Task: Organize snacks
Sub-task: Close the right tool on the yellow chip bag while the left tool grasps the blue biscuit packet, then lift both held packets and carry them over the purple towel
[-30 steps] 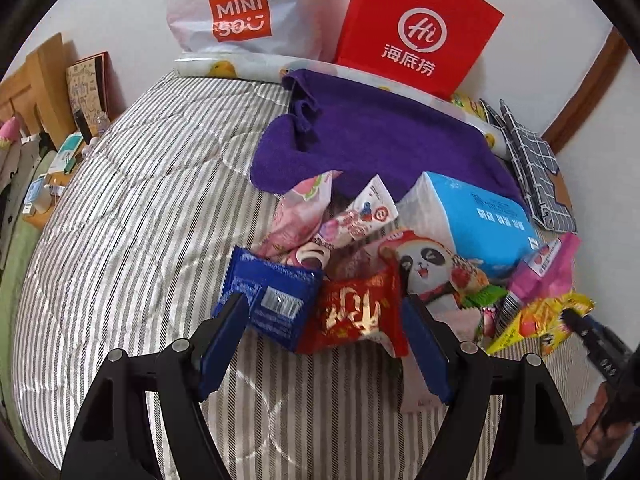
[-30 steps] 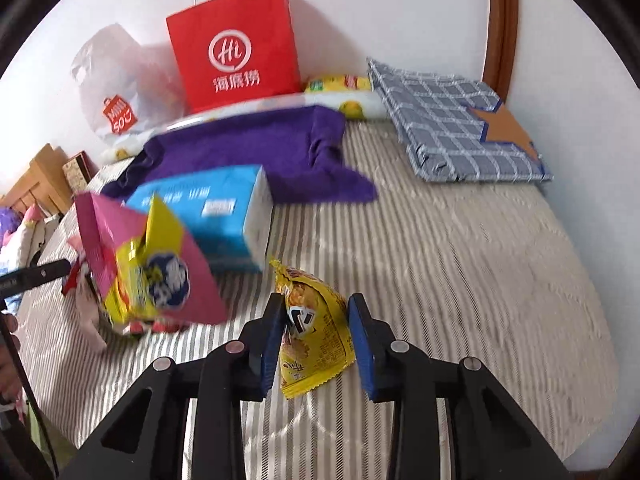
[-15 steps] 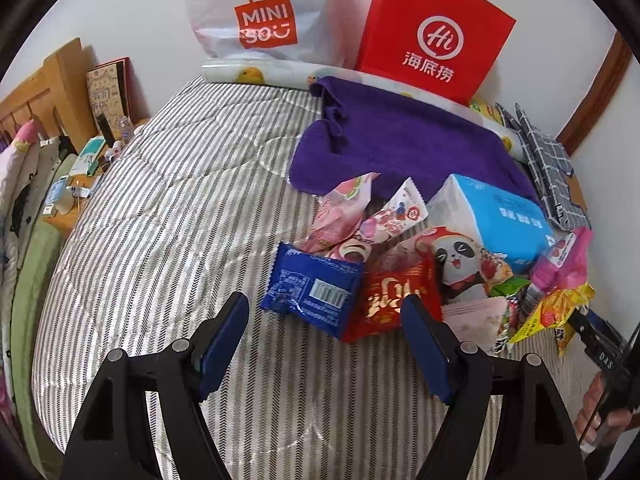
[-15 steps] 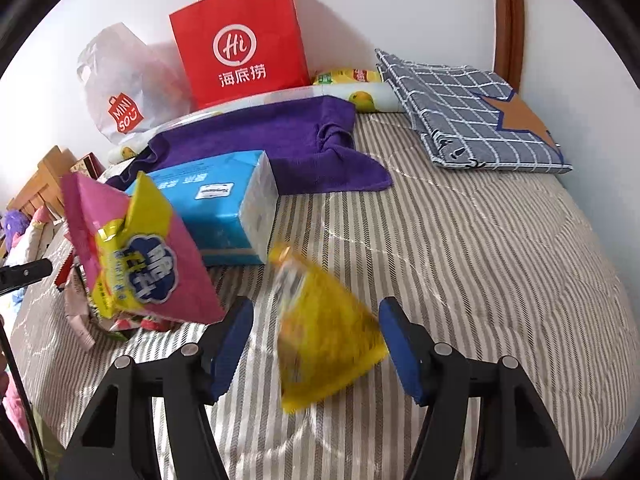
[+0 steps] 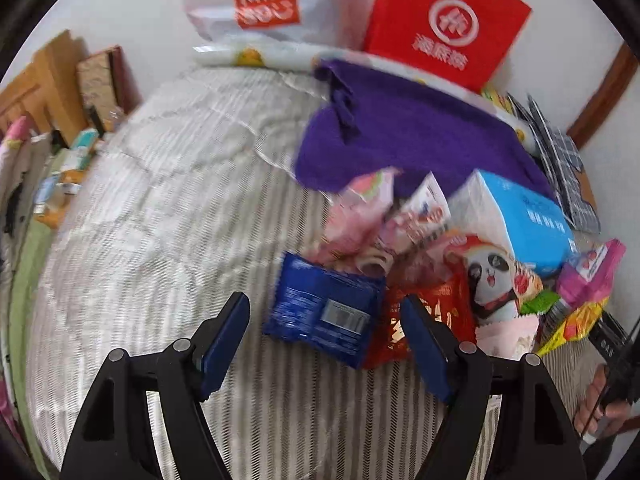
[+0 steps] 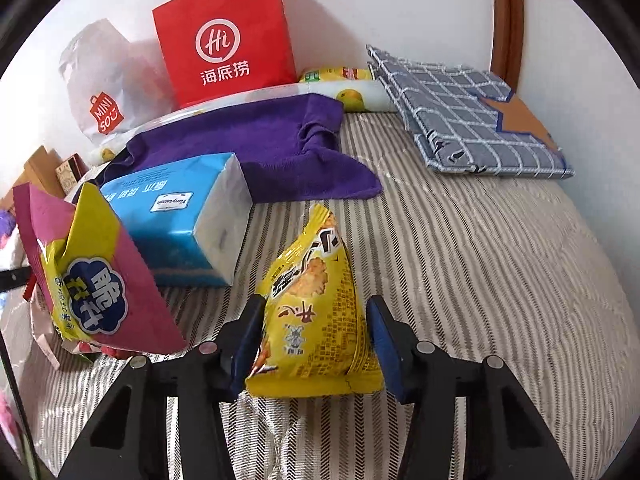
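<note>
A pile of snack packets lies on the striped bed. In the left wrist view my left gripper (image 5: 324, 304) stands open just above a blue packet (image 5: 320, 320), with nothing pressed between its fingers. A red packet (image 5: 436, 304) and a panda packet (image 5: 492, 276) lie to its right. In the right wrist view a yellow snack packet (image 6: 316, 308) sits between the pads of my right gripper (image 6: 314, 320). Its jaws are closing and both pads touch the packet's sides. A pink and yellow packet (image 6: 92, 288) leans at the left.
A blue tissue pack (image 6: 180, 216) and a purple towel (image 6: 256, 148) lie behind the snacks. A red paper bag (image 6: 224, 36) and a white plastic bag (image 6: 100, 80) stand against the wall. A checked cloth (image 6: 472, 120) lies far right. A hand (image 5: 604, 400) shows at the lower right.
My right gripper let go of the yellow packet, which dropped and turned, and now its jaws have narrowed on the packet's wider sides. My left gripper shifted left and lower, still open.
</note>
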The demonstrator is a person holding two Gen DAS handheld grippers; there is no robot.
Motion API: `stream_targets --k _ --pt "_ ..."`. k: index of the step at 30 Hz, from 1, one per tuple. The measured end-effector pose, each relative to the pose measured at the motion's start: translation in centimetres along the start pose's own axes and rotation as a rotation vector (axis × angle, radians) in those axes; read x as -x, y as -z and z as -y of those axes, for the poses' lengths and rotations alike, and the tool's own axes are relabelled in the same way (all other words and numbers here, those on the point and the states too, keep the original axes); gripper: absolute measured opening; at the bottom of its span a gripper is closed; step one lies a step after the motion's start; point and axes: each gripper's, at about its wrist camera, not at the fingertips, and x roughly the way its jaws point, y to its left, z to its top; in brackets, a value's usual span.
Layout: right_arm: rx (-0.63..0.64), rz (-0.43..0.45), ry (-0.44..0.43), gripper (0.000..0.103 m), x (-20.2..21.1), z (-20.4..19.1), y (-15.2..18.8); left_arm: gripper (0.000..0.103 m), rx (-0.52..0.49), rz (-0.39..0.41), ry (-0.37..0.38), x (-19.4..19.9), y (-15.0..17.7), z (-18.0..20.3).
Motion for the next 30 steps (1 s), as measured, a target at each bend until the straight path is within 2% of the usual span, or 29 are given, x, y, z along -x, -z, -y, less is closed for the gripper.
stream_targets --k 7,15,18,23,26,30 --pt "-0.009 -0.024 -0.018 0.05 -0.5 0.1 0.0 0.077 0.031 0.006 0.059 -1.1 -0.2 -1.0" --pt "-0.011 -0.034 -0.022 0.051 -0.7 0.1 -0.1 0.076 -0.143 0.053 -0.113 -1.8 0.9 0.7" --pt "-0.005 -0.036 -0.017 0.051 -0.7 0.0 -0.2 0.074 -0.14 0.075 -0.117 -1.7 1.2 0.5" --pt "-0.021 -0.032 -0.032 0.05 -0.6 0.3 -0.2 0.053 -0.146 0.107 -0.125 -1.3 1.7 0.4" --pt "-0.017 -0.023 -0.021 0.049 -0.4 0.2 -0.1 0.047 -0.148 0.112 -0.123 -0.9 2.0 0.4" --pt "-0.003 0.011 0.013 0.049 0.4 -0.1 0.1 0.045 -0.14 0.108 -0.101 -0.1 2.7 0.2"
